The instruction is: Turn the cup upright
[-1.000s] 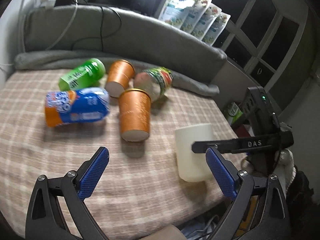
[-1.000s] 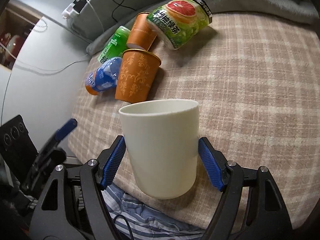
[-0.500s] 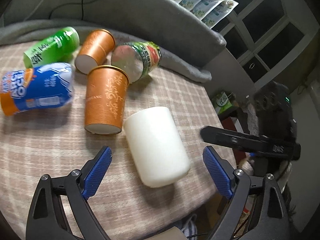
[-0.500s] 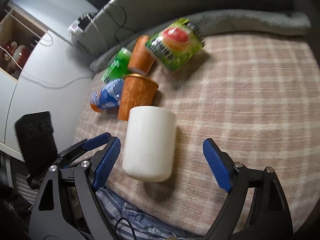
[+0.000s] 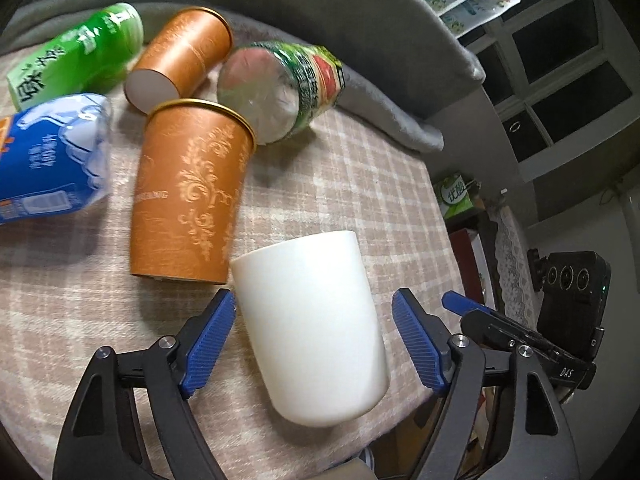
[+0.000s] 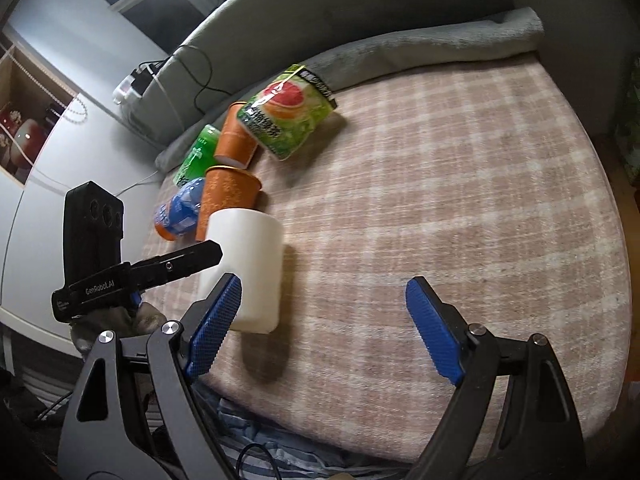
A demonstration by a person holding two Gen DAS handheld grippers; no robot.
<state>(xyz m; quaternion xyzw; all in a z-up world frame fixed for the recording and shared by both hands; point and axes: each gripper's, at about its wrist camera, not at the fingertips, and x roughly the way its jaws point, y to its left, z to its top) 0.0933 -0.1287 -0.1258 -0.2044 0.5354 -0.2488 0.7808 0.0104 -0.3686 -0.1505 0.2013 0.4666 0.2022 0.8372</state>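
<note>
White and matte, the cup [image 5: 312, 328] is seen in the left wrist view on the checked blanket [image 5: 360, 184], between the blue fingers [image 5: 208, 344] of the left gripper [image 5: 314, 344]; the fingers are spread apart, the left one just beside the cup wall, the right one clear of it; whether the cup stands on its mouth or its base cannot be told here; an orange patterned cup [image 5: 188, 196] is seen just behind it, a second orange cup [image 5: 180, 60] lying further back, with a green bottle [image 5: 76, 64], a blue bottle [image 5: 48, 160] and a green-labelled bottle [image 5: 280, 88] lying around them; the tip of the right gripper [image 5: 460, 304] is seen at the right edge.

In the right wrist view the cup [image 6: 248, 264] is seen near the blanket's [image 6: 460, 200] front edge, left of centre; the right gripper [image 6: 324, 312] is held wide apart, its left finger [image 6: 216, 324] overlapping the cup's lower wall, its right finger well apart from it; nothing is gripped; one black finger of the left gripper [image 6: 184, 260] is seen crossing the cup's left side.
</note>
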